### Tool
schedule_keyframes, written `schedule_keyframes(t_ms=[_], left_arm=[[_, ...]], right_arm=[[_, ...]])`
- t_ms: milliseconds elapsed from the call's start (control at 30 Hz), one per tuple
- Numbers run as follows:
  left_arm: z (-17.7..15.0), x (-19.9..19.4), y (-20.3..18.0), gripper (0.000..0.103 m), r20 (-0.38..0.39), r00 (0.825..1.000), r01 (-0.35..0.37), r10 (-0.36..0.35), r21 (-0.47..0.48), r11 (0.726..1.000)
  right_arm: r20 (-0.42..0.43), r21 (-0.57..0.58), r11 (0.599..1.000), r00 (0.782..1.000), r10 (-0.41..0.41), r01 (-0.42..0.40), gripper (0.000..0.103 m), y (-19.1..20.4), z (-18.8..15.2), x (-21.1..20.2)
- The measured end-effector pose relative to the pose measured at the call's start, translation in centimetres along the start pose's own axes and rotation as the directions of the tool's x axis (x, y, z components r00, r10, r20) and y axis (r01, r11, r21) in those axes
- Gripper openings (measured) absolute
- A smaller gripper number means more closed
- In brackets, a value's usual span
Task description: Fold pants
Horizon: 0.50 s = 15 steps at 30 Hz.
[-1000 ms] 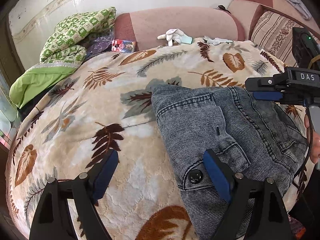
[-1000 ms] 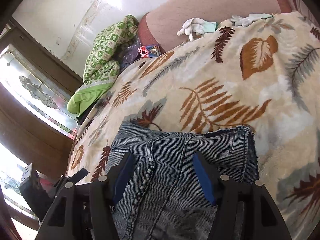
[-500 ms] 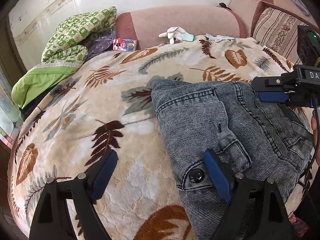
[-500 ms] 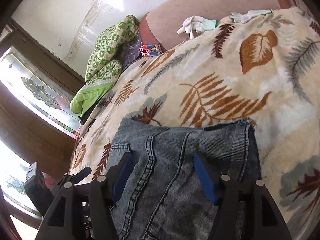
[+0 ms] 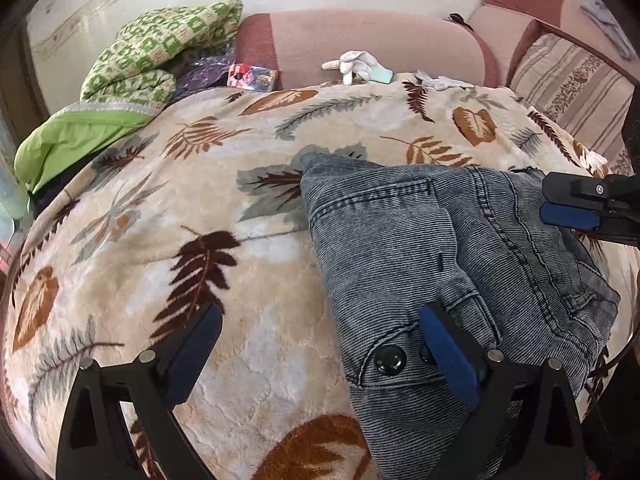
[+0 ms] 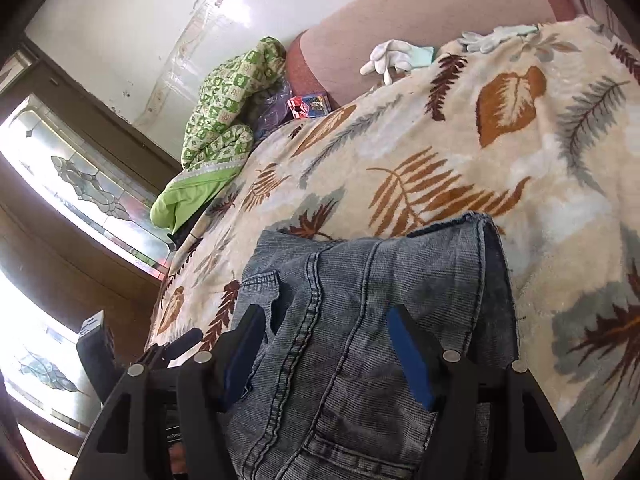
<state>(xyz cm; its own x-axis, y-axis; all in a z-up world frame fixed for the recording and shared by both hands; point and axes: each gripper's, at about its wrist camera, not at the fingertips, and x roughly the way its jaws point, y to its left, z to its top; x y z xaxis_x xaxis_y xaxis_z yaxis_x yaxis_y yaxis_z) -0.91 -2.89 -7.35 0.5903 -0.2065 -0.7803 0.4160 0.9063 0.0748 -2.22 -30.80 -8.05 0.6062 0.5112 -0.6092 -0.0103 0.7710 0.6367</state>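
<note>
The left gripper point(image 5: 320, 350) has just been opening, fingers released, straddling the folded pants' point(image 5: 440, 248) edge. The right gripper's point(image 6: 324, 344) fingers stand released over them.

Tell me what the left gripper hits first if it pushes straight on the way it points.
Probably the leaf blanket, right beside the jeans' buttoned edge. The left gripper, which has just been opening, straddles that edge with nothing pinched: one finger over the blanket, the other over denim. Depth is unclear, so the denim may touch first.
</note>
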Motion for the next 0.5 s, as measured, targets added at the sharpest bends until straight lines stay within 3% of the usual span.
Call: schedule_keyframes(t_ms=[200, 367, 500], left_arm=[[1.1, -1.8, 2.1, 0.099, 0.127, 0.99, -0.056, 0.064, -0.063, 0.996], [0.7, 0.9, 2.9, 0.099, 0.022, 0.997, -0.076, 0.078, -0.084, 0.994], [-0.1, 1.5, 1.7, 0.099, 0.03, 0.991, -0.133, 0.133, -0.014, 0.991]], right_arm=[[-0.001, -0.038, 0.999, 1.0, 0.005, -0.005, 0.068, 0.3, -0.4, -1.0], [-0.016, -0.019, 1.0, 1.0, 0.016, -0.016, 0.068, 0.1, -0.4, -0.6], [-0.076, -0.014, 1.0, 0.997, -0.022, 0.021, 0.068, 0.1, -0.5, 1.2]])
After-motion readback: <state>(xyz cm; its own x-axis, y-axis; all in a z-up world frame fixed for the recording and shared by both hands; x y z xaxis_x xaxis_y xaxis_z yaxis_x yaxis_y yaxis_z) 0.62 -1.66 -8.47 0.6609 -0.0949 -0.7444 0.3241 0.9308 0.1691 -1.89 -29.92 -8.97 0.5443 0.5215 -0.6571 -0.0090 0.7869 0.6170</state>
